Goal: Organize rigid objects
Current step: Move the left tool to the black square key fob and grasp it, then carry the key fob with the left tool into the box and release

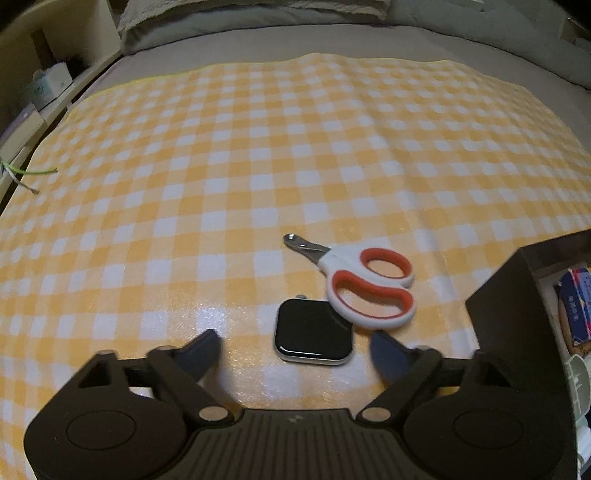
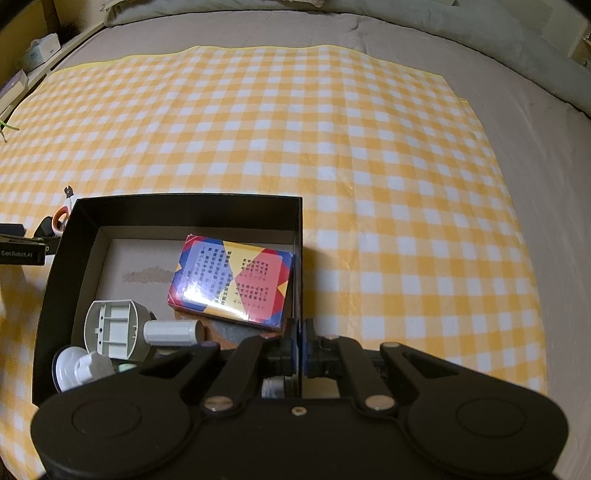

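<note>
A black square smartwatch body (image 1: 313,331) lies on the yellow checked cloth (image 1: 258,147), between and just ahead of the fingertips of my open left gripper (image 1: 297,350). White and orange pet nail clippers (image 1: 364,280) lie touching its far right corner. A black box (image 2: 177,206) stands to the right; its corner shows in the left wrist view (image 1: 517,291). My right gripper (image 2: 300,354) is shut on the box's right wall. In the box lie a colourful card box (image 2: 232,280), a grey plastic part with a cylinder (image 2: 122,328) and white round pieces (image 2: 79,365).
The cloth covers a grey bed (image 2: 535,147) with pillows at the far end (image 1: 258,22). A shelf with a tissue box (image 1: 48,85) runs along the left. Thin cables (image 1: 22,177) lie at the cloth's left edge. The left gripper's body (image 2: 18,247) shows beside the box.
</note>
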A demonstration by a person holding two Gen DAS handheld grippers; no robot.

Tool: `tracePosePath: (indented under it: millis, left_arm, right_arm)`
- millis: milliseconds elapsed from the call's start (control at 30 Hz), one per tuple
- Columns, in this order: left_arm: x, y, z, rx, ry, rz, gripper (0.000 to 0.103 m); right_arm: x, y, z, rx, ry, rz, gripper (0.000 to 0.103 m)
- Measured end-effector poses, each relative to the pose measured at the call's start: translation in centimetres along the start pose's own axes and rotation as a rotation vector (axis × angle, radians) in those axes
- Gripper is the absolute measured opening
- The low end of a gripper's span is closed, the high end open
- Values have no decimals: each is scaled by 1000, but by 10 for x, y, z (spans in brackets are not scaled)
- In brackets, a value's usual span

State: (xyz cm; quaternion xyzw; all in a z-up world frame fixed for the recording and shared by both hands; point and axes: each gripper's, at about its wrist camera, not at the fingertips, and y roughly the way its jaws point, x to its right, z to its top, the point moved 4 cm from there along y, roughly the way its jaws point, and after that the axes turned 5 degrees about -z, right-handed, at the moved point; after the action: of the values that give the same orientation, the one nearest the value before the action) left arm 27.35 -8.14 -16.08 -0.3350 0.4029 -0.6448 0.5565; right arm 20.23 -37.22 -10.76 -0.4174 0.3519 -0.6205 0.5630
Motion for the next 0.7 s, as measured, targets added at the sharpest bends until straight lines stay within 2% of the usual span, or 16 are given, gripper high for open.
tracePosePath:
  millis: [100, 167, 367, 700]
  left_arm:
    - [11, 0, 4, 6, 23, -26, 56]
    - [20, -1, 6, 6, 31, -41, 48]
    - [28, 3, 11, -4, 20, -87, 47]
    - [3, -19, 2, -1, -46, -145, 47]
  right_arm:
    - [0, 1, 0, -2, -1, 0, 3]
    - [-1, 2, 0, -3, -6, -3, 4]
    - [-1, 2, 0, -3, -10, -4, 4]
    - [0, 2, 1, -5, -14, -8, 4]
